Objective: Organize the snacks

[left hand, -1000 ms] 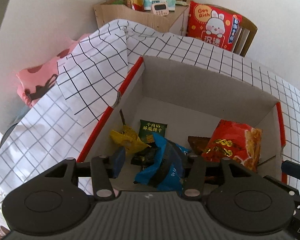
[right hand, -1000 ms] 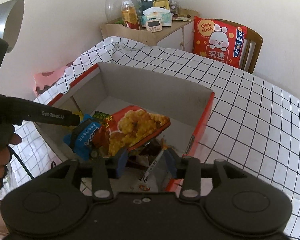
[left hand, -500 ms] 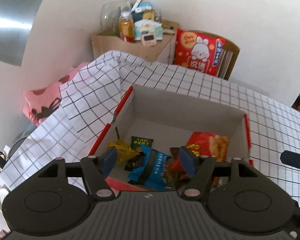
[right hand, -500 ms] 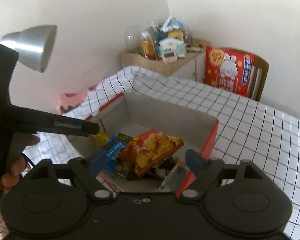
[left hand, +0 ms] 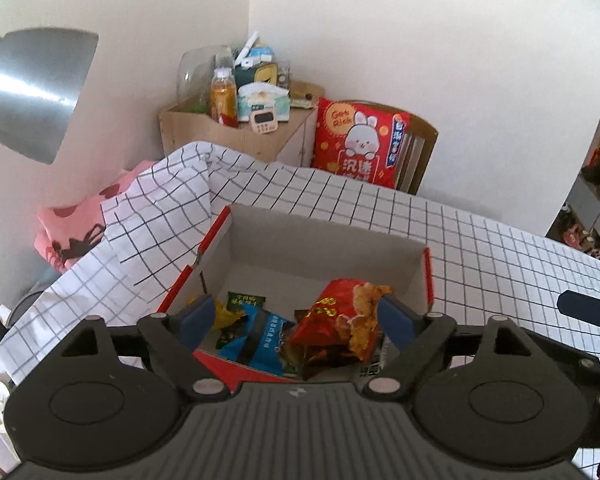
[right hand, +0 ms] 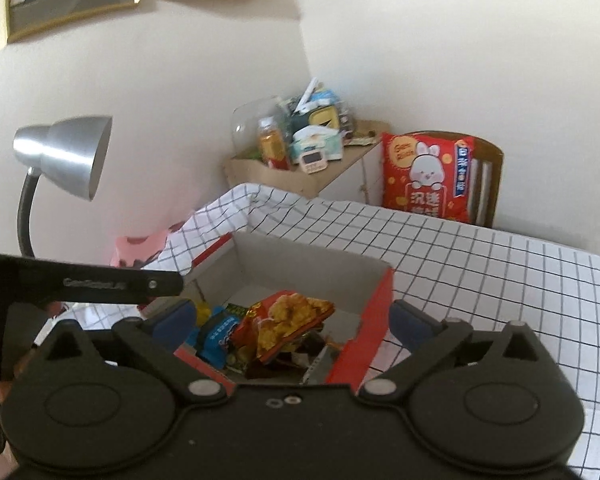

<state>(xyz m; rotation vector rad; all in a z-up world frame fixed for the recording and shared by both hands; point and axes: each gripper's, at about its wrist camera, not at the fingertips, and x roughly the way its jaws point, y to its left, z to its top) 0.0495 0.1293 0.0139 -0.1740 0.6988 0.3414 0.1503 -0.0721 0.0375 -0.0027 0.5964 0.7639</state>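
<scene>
An open cardboard box [left hand: 324, 236] with red edges sits on the checked tablecloth; it also shows in the right wrist view [right hand: 312, 264]. Inside lie a red snack bag [left hand: 340, 324] [right hand: 288, 320], a blue packet [left hand: 256, 340] [right hand: 216, 332], a green packet [left hand: 246, 302] and a yellow wrapper [left hand: 224, 314]. My left gripper [left hand: 296, 316] is open and empty, held above the box's near edge. My right gripper [right hand: 292, 316] is open and empty, also above the box. The left gripper's arm [right hand: 100, 284] crosses the right wrist view at left.
A silver desk lamp [right hand: 64, 156] stands at the left. A wooden cabinet [left hand: 236, 132] with bottles and a timer is behind the table. A red rabbit cushion [left hand: 360, 140] rests on a chair. A pink cloth [left hand: 68, 236] lies at the table's left.
Both grippers have opened wide and pulled up and back from the box. The red bag and the blue packet, held a second ago, now lie in the box.
</scene>
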